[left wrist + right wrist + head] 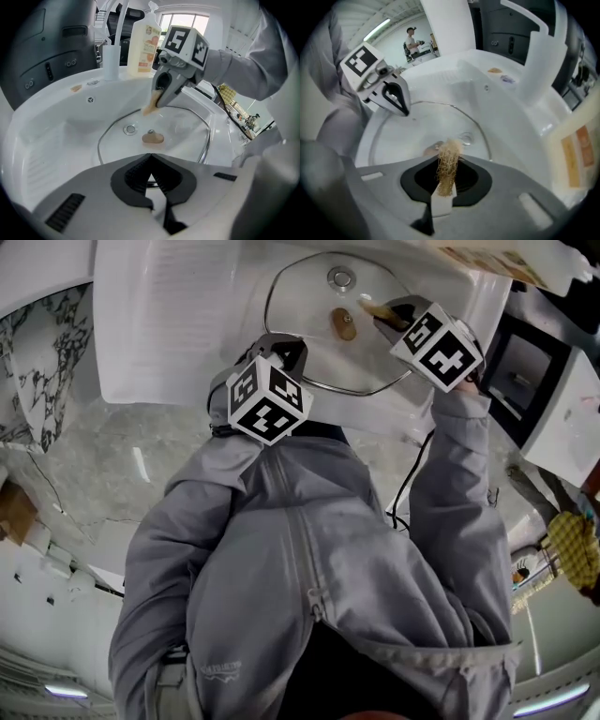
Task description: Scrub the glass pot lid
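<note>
**Scrub Time at the Sink**

The glass pot lid (305,310) lies flat in the white sink (169,324), at the top middle of the head view. Its brown knob (344,324) faces up. The right claw (449,157) is clenched on a tan, stringy scrubber (446,174). In the left gripper view the scrubber's end hangs low over the far part of the lid, just past the knob. I cannot tell if it touches the glass. The left claw (151,163) is clenched tight with nothing clearly in it. Its tips sit right at the lid's near rim, and it may be holding the lid steady.

I think the scrubbing step is the one in hand. Next, the scrubber needs to press on the glass and rub all across it, going around the knob. The lid looks smooth and could slide, so the left claw should hold it in place.
</note>
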Action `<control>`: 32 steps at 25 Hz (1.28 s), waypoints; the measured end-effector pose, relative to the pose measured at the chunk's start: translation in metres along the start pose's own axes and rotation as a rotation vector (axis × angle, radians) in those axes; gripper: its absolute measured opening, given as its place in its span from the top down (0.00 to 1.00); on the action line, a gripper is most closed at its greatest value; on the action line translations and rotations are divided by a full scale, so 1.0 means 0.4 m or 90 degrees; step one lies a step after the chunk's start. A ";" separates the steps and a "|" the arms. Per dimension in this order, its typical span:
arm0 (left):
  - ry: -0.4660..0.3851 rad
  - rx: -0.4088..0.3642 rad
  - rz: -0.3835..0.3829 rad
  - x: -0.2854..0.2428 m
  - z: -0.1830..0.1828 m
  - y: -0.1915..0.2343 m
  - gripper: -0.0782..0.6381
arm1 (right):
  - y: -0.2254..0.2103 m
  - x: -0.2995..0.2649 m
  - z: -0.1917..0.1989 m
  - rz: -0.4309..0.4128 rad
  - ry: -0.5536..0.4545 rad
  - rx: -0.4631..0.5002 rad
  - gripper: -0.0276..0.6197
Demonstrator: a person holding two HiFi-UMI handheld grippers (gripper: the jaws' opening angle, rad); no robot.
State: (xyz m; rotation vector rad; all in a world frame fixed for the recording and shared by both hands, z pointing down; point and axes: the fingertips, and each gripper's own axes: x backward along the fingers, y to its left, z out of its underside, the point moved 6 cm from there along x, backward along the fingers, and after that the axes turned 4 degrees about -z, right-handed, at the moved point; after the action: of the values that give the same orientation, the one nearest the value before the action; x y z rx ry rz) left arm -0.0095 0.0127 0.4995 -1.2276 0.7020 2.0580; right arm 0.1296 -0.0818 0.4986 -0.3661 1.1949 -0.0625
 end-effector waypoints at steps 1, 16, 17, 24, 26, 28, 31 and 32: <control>0.001 0.001 0.001 -0.001 -0.002 -0.002 0.88 | -0.033 -0.001 0.004 0.048 0.011 0.019 0.90; 0.010 0.020 0.000 0.003 -0.006 -0.007 0.88 | -0.196 -0.170 0.012 0.205 0.145 0.199 0.90; 0.010 0.021 -0.001 0.005 -0.005 -0.006 0.88 | -0.193 -0.178 0.012 0.200 0.151 0.200 0.90; 0.006 0.022 -0.005 0.004 0.002 0.000 0.88 | -0.177 -0.204 0.004 0.165 0.163 0.184 0.90; 0.004 0.022 -0.006 0.003 0.004 0.000 0.88 | -0.163 -0.201 0.004 0.138 0.164 0.168 0.90; 0.002 0.021 -0.007 0.005 0.005 0.001 0.88 | -0.142 -0.194 0.005 0.107 0.164 0.153 0.90; 0.000 0.020 -0.007 0.007 0.007 0.001 0.88 | -0.102 -0.183 0.005 0.057 0.162 0.130 0.90; -0.002 0.020 -0.007 0.007 0.006 0.001 0.88 | -0.091 -0.177 0.008 0.046 0.165 0.122 0.90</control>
State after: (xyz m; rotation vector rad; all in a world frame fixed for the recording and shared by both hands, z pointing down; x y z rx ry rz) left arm -0.0120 0.0147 0.4981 -1.2081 0.7222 2.0328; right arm 0.1114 -0.0985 0.5746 -0.1493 1.4445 -0.1649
